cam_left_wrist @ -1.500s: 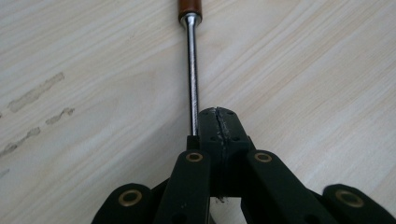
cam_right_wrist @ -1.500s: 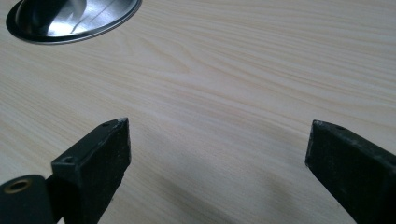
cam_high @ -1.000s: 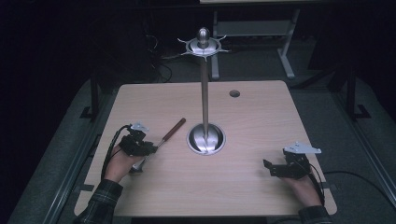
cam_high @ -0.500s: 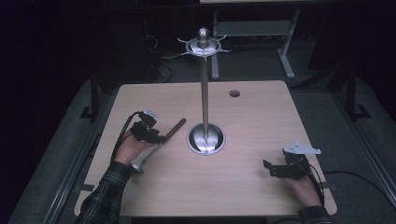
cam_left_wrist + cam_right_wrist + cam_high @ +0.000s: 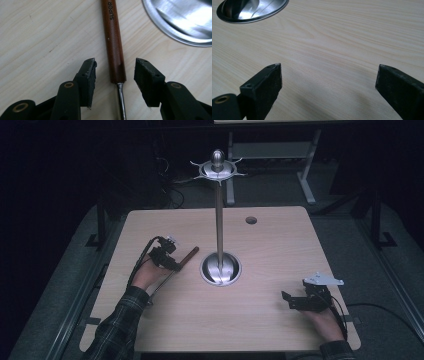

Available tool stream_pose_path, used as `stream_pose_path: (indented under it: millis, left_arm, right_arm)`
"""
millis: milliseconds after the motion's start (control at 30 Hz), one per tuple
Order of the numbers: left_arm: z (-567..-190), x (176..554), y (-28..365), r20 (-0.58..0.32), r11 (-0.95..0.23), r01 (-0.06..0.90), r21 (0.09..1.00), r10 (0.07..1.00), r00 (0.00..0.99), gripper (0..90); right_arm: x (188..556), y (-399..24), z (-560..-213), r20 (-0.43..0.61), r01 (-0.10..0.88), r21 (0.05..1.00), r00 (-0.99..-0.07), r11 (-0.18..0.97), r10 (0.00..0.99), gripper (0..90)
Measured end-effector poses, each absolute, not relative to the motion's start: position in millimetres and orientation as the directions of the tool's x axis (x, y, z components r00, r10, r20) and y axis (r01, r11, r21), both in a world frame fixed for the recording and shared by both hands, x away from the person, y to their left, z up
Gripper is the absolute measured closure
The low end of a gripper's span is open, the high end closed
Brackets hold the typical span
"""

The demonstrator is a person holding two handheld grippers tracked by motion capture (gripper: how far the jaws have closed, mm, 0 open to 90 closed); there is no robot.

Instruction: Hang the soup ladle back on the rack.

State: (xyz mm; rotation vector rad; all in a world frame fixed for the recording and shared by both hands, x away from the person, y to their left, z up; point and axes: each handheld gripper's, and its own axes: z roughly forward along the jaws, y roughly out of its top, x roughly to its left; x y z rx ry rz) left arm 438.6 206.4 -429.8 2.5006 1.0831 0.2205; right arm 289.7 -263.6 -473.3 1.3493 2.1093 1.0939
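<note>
A utensil with a brown wooden handle (image 5: 113, 42) marked SUPOR and a thin metal shank (image 5: 121, 100) lies flat on the wooden table (image 5: 280, 245). My left gripper (image 5: 115, 75) is open, its two jaws straddling the lower end of the handle with a gap on each side. In the high view the left gripper (image 5: 169, 260) hovers over the handle (image 5: 189, 254), left of the steel stand's round base (image 5: 220, 268). My right gripper (image 5: 292, 301) rests open near the table's front right, with bare wood between its jaws (image 5: 328, 82).
A tall steel pole (image 5: 219, 220) rises from the base to a hooked crown (image 5: 217, 168). The base's rim (image 5: 175, 27) lies close to the handle's right. A cable hole (image 5: 251, 220) sits at the back right. Cables trail from both grippers.
My left gripper has moved forward and to the right from the table's left side and now stands over the wooden handle. The right gripper has stayed still.
</note>
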Motion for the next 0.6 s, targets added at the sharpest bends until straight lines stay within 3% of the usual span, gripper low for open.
stream_pose_path:
  millis: [600]
  left_arm:
    - [-442, 442, 196, 0.000, -0.622, 0.676, 0.394, 0.736, 0.677, 68.3]
  right_arm:
    - [289, -264, -473, 0.075, 0.571, 0.791, -0.445, 0.218, 0.892, 6.3]
